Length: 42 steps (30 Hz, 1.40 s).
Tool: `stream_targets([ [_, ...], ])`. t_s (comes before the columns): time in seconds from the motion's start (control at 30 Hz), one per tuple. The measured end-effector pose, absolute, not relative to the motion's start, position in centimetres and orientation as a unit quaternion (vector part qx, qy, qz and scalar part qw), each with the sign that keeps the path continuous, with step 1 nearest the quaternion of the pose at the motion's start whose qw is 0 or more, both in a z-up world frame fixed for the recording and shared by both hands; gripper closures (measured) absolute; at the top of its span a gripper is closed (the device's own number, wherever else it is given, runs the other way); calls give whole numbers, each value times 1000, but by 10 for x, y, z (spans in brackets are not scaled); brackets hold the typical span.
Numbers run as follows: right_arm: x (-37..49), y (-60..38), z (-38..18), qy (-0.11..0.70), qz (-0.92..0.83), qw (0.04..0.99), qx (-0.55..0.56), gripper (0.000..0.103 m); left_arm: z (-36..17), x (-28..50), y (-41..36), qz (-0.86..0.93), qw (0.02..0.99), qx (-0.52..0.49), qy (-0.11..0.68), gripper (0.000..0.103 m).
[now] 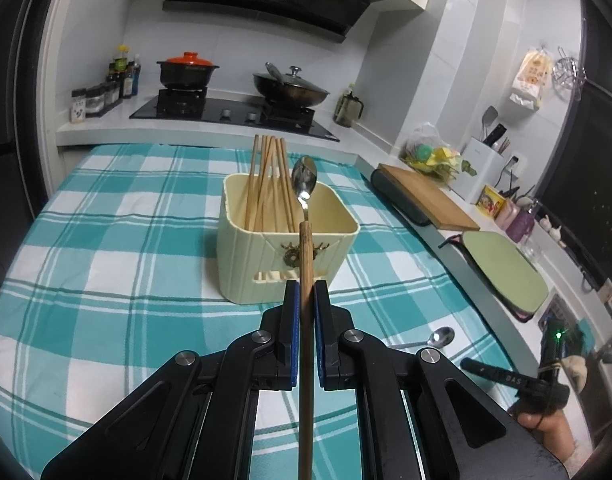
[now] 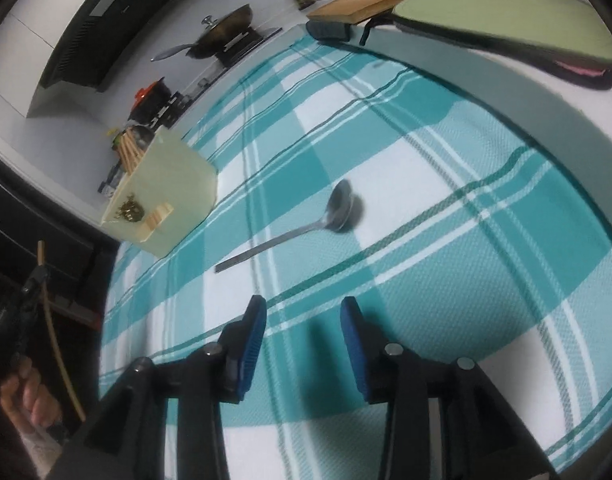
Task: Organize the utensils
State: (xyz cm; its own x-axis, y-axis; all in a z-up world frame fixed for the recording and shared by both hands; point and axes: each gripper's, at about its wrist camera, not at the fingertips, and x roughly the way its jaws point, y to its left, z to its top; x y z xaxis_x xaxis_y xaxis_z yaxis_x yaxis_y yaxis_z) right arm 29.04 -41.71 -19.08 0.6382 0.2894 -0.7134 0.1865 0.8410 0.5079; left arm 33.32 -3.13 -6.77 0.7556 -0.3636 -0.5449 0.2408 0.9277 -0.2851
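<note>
The left gripper (image 1: 306,292) was clamped on the wooden handle of a long spoon (image 1: 304,280), its blue pads pressing the shaft from both sides while the steel bowl pointed forward over a cream utensil box (image 1: 261,264). That box stood on a teal and white checked tablecloth (image 1: 125,240) and held a bundle of wooden chopsticks (image 1: 265,184) leaning upright against its far left corner. The right gripper (image 2: 301,312) hovered low over the cloth with its jaws parted and nothing between them; the fingers touched no utensil. Just ahead of it a metal spoon (image 2: 326,216) lay flat on the cloth, bowl away from the gripper, well apart from the box. Along the counter at the cloth's edge sat a wooden cutting board (image 1: 430,196) and a pale green mat (image 1: 502,268). Farther back, a wok with a glass lid (image 1: 289,86) and an orange-lidded clay pot (image 1: 187,70) rested on the stove.
</note>
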Motion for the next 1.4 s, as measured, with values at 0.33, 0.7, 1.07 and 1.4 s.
stream_targets([
  [0.33, 360, -435, -209, 414, -24, 882, 222, 89, -71, 341, -19, -147, 932, -106, 313, 98],
  [0.7, 331, -361, -101, 291, -19, 956, -25, 99, -69, 345, -13, -156, 933, -141, 291, 97],
  [1.07, 306, -312, -47, 224, 20, 970, -88, 99, -65, 334, -8, -160, 936, -145, 278, 97],
  [1.4, 308, -295, -23, 204, 42, 974, -89, 99, -25, 330, -10, -182, 941, -130, 253, 99],
])
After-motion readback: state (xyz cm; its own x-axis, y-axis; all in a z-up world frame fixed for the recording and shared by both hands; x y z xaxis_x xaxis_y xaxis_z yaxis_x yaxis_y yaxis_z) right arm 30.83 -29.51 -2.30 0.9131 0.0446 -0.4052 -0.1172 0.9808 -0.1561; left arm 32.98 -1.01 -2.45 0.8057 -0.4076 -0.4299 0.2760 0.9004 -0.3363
